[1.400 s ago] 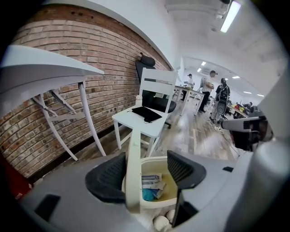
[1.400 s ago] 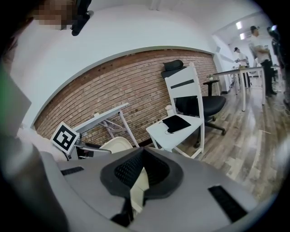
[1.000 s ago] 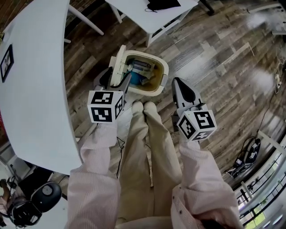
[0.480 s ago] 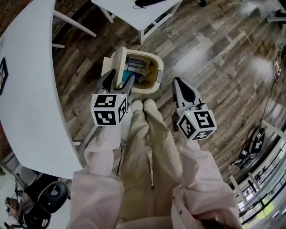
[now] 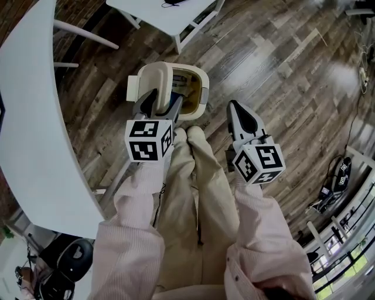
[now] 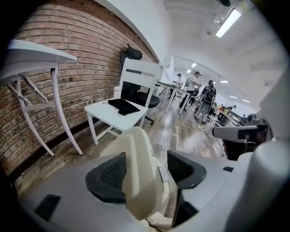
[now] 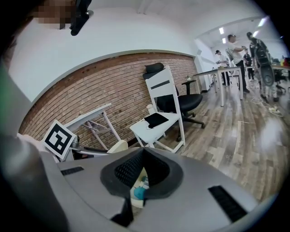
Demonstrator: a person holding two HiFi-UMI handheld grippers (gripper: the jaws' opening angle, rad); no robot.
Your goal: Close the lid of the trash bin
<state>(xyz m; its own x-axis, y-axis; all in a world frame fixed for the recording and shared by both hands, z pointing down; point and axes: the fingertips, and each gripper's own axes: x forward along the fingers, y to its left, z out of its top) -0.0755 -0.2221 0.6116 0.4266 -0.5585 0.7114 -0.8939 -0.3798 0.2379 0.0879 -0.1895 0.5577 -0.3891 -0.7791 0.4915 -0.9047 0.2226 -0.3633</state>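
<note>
The cream trash bin (image 5: pixel 203 97) stands on the wooden floor just past the person's feet, with rubbish showing inside. Its cream lid (image 5: pixel 154 78) is raised on the bin's left side and leans over the opening. My left gripper (image 5: pixel 159 101) is shut on the lid; in the left gripper view the lid (image 6: pixel 141 168) fills the space between the two dark pads. My right gripper (image 5: pixel 237 106) hangs to the right of the bin, shut with nothing in it. Between its closed pads in the right gripper view (image 7: pixel 144 153) I see blue rubbish (image 7: pixel 138 192) in the bin.
A curved white table (image 5: pixel 26 117) runs along the left. A white chair (image 5: pixel 167 10) with a black item on its seat stands beyond the bin. The person's legs (image 5: pixel 193 193) fill the middle foreground. Cables (image 5: pixel 333 193) lie on the floor at right.
The left gripper has swung the lid from upright toward the right, so it now covers more of the bin's opening. The right gripper has stayed where it was.
</note>
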